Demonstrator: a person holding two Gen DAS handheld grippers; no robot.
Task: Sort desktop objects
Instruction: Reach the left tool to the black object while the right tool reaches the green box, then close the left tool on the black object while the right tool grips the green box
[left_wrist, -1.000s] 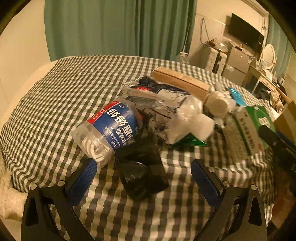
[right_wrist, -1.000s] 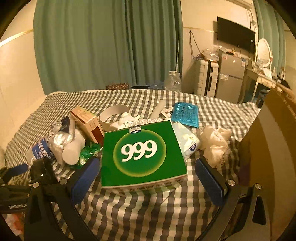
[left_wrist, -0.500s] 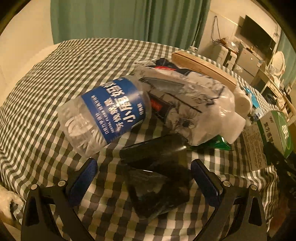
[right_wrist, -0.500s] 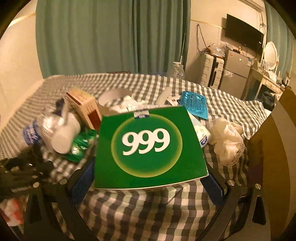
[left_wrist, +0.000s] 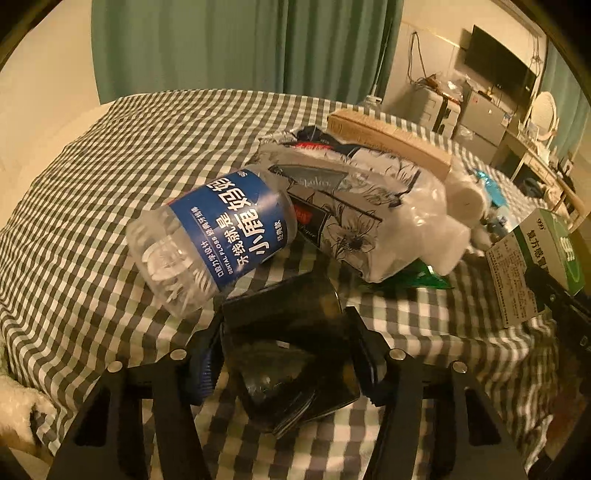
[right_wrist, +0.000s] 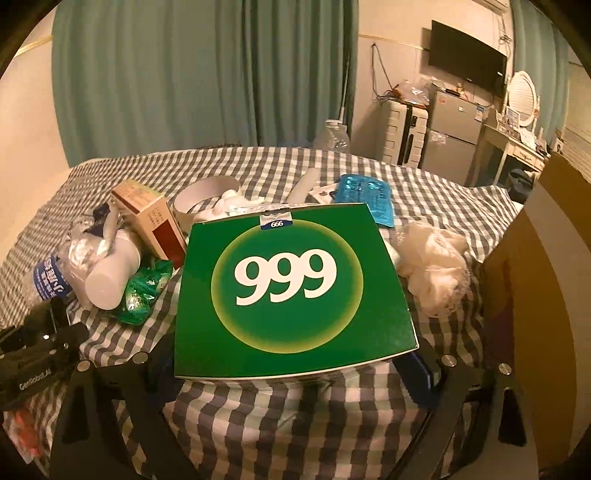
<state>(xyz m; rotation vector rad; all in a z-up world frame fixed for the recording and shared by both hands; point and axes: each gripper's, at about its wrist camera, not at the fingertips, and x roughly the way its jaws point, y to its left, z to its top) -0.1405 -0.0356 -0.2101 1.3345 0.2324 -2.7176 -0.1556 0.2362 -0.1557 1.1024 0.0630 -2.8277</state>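
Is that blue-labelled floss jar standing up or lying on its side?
On its side. The floss jar lies tilted on the checked cloth, its label text running sideways, leaning against the plastic bag.

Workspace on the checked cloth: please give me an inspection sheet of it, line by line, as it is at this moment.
Surface: checked tablecloth, wrinkled, covering the table.
Job's things: green 999 box; black object; dental floss jar lying on its side.
Clutter: floral plastic pack, brown carton, blue packet, white cloth, green wrapper.
Grippers: left gripper shut on the black object; right gripper shut on the green 999 box.
Cables: wires hang on the wall under the television.
Surroundings: green curtain, small fridge, round mirror.
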